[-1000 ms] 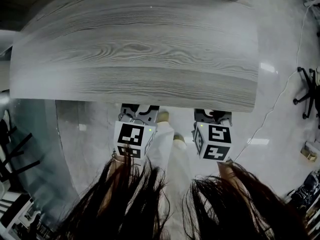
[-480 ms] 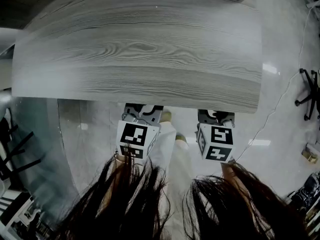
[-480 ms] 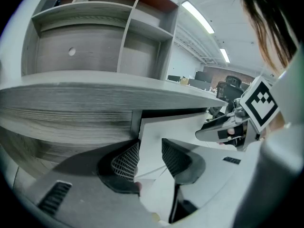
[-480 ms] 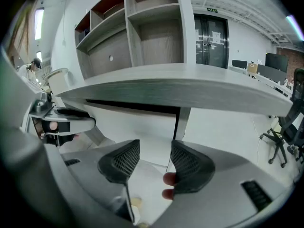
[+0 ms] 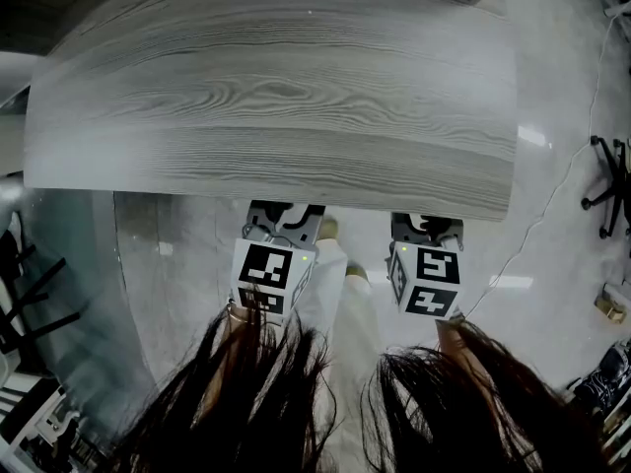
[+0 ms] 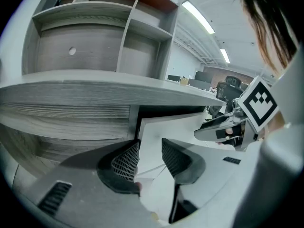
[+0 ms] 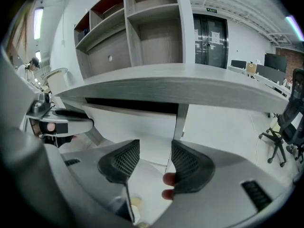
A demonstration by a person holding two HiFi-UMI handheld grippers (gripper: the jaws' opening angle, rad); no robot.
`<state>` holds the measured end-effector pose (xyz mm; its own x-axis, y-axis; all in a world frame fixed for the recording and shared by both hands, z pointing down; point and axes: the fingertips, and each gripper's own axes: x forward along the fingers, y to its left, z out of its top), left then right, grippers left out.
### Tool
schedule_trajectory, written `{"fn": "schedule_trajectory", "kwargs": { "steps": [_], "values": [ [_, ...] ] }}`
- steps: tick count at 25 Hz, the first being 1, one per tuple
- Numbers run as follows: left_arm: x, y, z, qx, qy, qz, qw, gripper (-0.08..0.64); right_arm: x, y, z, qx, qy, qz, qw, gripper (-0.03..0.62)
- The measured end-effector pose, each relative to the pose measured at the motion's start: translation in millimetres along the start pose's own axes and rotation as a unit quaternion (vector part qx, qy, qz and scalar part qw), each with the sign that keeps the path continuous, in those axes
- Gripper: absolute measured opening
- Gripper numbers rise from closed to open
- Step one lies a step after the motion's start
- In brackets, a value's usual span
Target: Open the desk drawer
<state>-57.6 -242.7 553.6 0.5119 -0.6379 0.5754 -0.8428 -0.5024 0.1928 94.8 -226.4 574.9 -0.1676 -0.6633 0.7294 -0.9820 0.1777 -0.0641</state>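
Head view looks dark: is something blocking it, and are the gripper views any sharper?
Head view: dim, the person's hair hangs across the bottom, and the desk top is bowed by the lens. Left gripper view and right gripper view: brighter, fisheye-curved, with black corners.

I saw the desk top in pale grey wood grain and the drawer front plain white. The left gripper and right gripper wore white cubes with black square markers. Their pads were black mesh.
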Motion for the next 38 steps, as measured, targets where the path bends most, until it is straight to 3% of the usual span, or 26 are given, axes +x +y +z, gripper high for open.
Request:
{"fn": "schedule_trajectory", "kwargs": {
  "steps": [38],
  "values": [
    [-15.1,-8.3,-10.3,-0.001,0.001,-0.003,1.0000,0.135,-13.3,6.8,-11.9,-0.007,0.007,0.001,1.000,0.195]
  ]
}}
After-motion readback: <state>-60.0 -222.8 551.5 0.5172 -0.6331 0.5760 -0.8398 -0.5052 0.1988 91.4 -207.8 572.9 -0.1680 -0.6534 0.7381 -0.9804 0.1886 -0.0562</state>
